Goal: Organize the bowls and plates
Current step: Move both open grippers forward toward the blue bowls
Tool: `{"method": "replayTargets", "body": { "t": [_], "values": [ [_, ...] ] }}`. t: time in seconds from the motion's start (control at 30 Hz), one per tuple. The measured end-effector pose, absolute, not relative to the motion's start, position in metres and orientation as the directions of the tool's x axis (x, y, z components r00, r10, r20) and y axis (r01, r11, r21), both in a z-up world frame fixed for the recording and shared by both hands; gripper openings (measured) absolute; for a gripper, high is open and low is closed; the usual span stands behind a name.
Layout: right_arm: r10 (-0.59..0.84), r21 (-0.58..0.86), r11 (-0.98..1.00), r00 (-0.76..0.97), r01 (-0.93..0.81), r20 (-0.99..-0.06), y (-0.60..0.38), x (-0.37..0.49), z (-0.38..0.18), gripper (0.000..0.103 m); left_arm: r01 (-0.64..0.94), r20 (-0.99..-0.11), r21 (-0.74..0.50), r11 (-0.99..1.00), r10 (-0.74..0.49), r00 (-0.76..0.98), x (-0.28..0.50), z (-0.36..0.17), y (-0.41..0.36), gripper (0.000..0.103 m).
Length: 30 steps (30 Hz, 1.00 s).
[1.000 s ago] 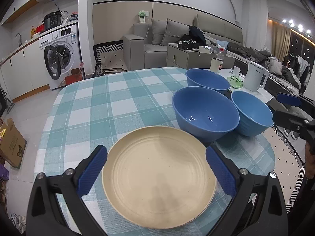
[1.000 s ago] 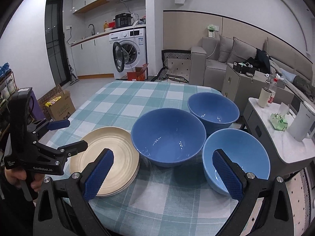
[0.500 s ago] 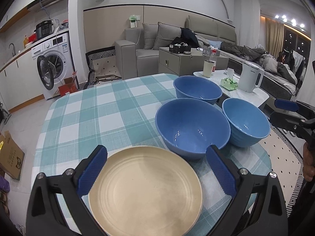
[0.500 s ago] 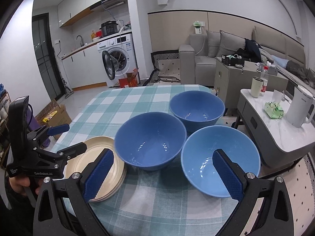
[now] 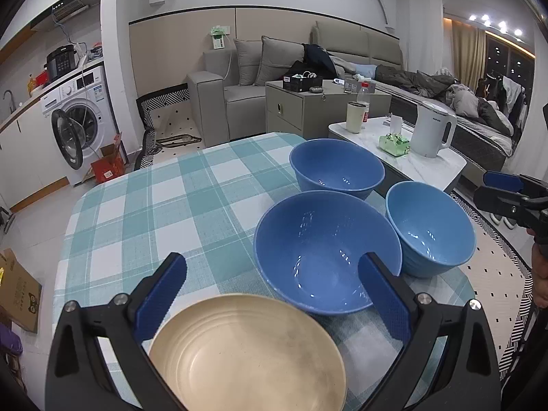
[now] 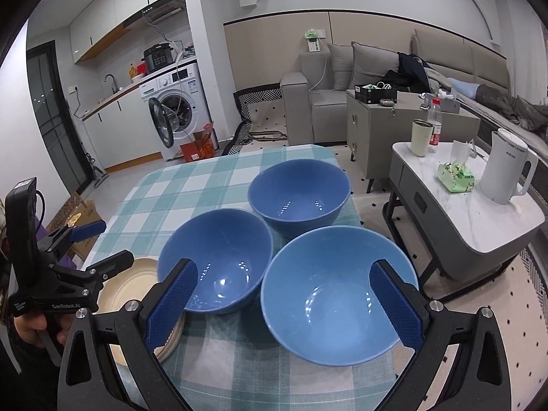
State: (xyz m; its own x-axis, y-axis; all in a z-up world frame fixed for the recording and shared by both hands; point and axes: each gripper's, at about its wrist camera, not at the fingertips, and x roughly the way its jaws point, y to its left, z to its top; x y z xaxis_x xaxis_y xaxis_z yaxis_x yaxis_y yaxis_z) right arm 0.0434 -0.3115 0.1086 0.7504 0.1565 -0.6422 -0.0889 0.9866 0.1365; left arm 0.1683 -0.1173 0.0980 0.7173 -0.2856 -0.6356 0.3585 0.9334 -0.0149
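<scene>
Bowls: I see three blue bowls on the checked table (image 5: pixel 144 205), all sitting right way up with their open sides to the ceiling. They are round, so I can't pick a long side.
Near bowl: the dark blue bowl (image 5: pixel 325 250) sits in the middle, touching or just beside the other two.
Far bowl: another dark blue bowl (image 5: pixel 337 169) sits behind it, near the table's far edge.
Light bowl: the light blue bowl (image 6: pixel 337 291) sits at the right edge of the table.
Plates: a tan plate stack (image 5: pixel 246 352) lies flat at the near left corner, just beside the near bowl.
Left gripper: my left gripper (image 5: pixel 272 299) is spread wide and grips nothing. The plate stack lies below and between its blue fingers (image 5: pixel 161 299), and the near bowl is just ahead on the right.
Right gripper: my right gripper (image 6: pixel 284 303) is spread wide too, with nothing in it. The light bowl sits right between its fingers, below them. I can't tell if they touch it.
Side table: a white kettle (image 6: pixel 507 171) stands there, well apart from the bowls.
</scene>
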Motion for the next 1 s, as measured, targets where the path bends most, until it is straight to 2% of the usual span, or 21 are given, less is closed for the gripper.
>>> {"method": "replayTargets", "body": {
  "t": [0.57, 1.0],
  "values": [
    [0.166, 0.153, 0.985, 0.717, -0.083, -0.677, -0.327, 0.086, 0.109, 0.102, 0.357, -0.662, -0.027, 0.934, -0.284, 0.693, 0.206, 0.103, -0.131, 0.101],
    [0.229, 0.255, 0.965, 0.695, -0.068, -0.681, -0.351, 0.117, 0.115, 0.102, 0.369, -0.685, -0.037, 0.929, -0.292, 0.667, 0.244, 0.107, -0.144, 0.101]
  ]
}}
